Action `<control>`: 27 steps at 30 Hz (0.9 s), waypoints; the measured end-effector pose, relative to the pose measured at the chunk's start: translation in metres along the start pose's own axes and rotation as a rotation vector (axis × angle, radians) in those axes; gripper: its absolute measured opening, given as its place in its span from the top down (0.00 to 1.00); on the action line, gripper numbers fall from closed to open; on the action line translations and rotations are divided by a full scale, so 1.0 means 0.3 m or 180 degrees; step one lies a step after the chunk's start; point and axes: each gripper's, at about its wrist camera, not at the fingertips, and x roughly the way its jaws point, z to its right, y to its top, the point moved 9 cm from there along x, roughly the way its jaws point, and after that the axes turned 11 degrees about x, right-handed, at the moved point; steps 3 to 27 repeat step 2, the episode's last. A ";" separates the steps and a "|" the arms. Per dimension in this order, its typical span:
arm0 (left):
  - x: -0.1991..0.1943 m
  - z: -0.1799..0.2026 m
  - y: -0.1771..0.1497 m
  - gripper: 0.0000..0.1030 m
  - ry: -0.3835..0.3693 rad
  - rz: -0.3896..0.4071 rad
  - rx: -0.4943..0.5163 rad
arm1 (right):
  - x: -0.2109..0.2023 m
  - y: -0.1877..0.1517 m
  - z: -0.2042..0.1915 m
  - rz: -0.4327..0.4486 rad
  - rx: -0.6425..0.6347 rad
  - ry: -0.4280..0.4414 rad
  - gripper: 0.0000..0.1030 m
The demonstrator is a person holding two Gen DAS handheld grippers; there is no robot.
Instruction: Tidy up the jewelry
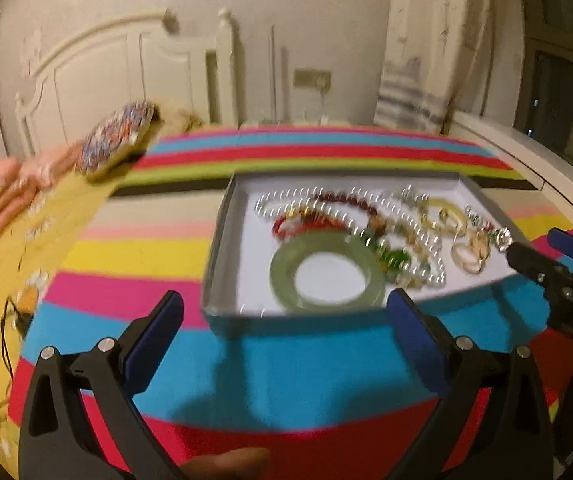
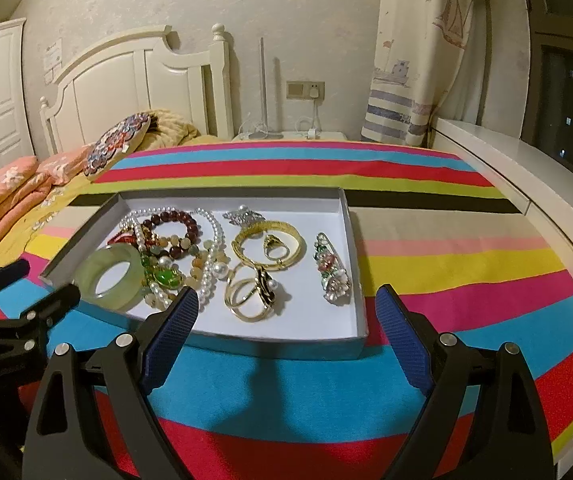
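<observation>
A shallow grey box (image 2: 360,264) (image 1: 222,240) with a white floor lies on the striped cloth and holds the jewelry. In it are a pale green jade bangle (image 2: 111,276) (image 1: 324,276), a dark red bead bracelet (image 2: 174,220), pearl strands (image 2: 214,240), a gold bangle (image 2: 268,244), gold rings (image 2: 248,296) and a flowered brooch (image 2: 332,272). My right gripper (image 2: 286,308) stands open just before the box's near wall, nothing between its fingers. My left gripper (image 1: 286,312) is open too, at the box's near wall by the jade bangle, and holds nothing.
The striped cloth (image 2: 466,280) covers a bed. Folded pink quilts (image 2: 10,200) and a patterned cushion (image 2: 118,146) lie at the left. A white headboard (image 2: 142,76), a curtain (image 2: 418,48) and a white sill (image 2: 526,168) stand behind and right.
</observation>
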 end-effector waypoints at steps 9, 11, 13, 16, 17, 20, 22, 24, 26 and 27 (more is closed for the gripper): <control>-0.008 -0.013 -0.030 0.02 -0.0029 -0.0100 -0.0041 | 0.006 -0.026 0.006 -0.0211 -0.0067 0.0018 0.17; -0.008 -0.013 -0.030 0.02 -0.0029 -0.0100 -0.0041 | 0.006 -0.026 0.006 -0.0211 -0.0067 0.0018 0.17; -0.008 -0.013 -0.030 0.02 -0.0029 -0.0100 -0.0041 | 0.006 -0.026 0.006 -0.0211 -0.0067 0.0018 0.17; -0.008 -0.013 -0.030 0.02 -0.0029 -0.0100 -0.0041 | 0.006 -0.026 0.006 -0.0211 -0.0067 0.0018 0.17; -0.008 -0.013 -0.030 0.02 -0.0029 -0.0100 -0.0041 | 0.006 -0.026 0.006 -0.0211 -0.0067 0.0018 0.17; -0.008 -0.013 -0.030 0.02 -0.0029 -0.0100 -0.0041 | 0.006 -0.026 0.006 -0.0211 -0.0067 0.0018 0.17; -0.008 -0.013 -0.030 0.02 -0.0029 -0.0100 -0.0041 | 0.006 -0.026 0.006 -0.0211 -0.0067 0.0018 0.17; -0.008 -0.013 -0.030 0.02 -0.0029 -0.0100 -0.0041 | 0.006 -0.026 0.006 -0.0211 -0.0067 0.0018 0.17; -0.008 -0.013 -0.030 0.02 -0.0029 -0.0100 -0.0041 | 0.006 -0.026 0.006 -0.0211 -0.0067 0.0018 0.17; -0.008 -0.013 -0.030 0.02 -0.0029 -0.0100 -0.0041 | 0.006 -0.026 0.006 -0.0211 -0.0067 0.0018 0.17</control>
